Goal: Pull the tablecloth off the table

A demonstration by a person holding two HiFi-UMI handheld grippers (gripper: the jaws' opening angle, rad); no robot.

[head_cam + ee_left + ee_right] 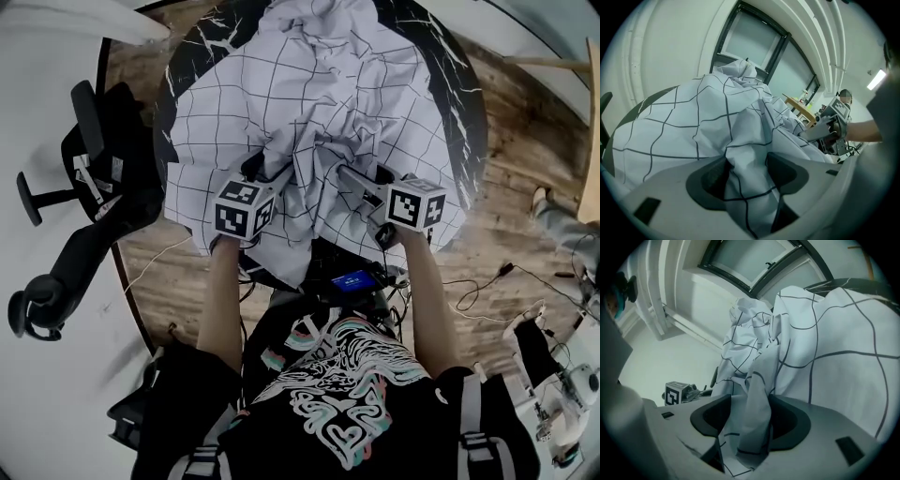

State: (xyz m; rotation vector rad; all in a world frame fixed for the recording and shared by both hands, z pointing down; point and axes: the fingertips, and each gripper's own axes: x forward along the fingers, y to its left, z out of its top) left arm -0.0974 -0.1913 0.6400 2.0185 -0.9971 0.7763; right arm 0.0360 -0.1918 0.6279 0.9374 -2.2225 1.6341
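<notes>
At the table's (185, 80) near edge our left gripper (274, 176) and right gripper (354, 176) each pinch the tablecloth (309, 94); its bulk lies ahead, toward the far edge.

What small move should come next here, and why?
Probably draw both grippers back toward the body: the left gripper and right gripper each pinch a fold of the tablecloth, and most of it is heaped on the table.
</notes>
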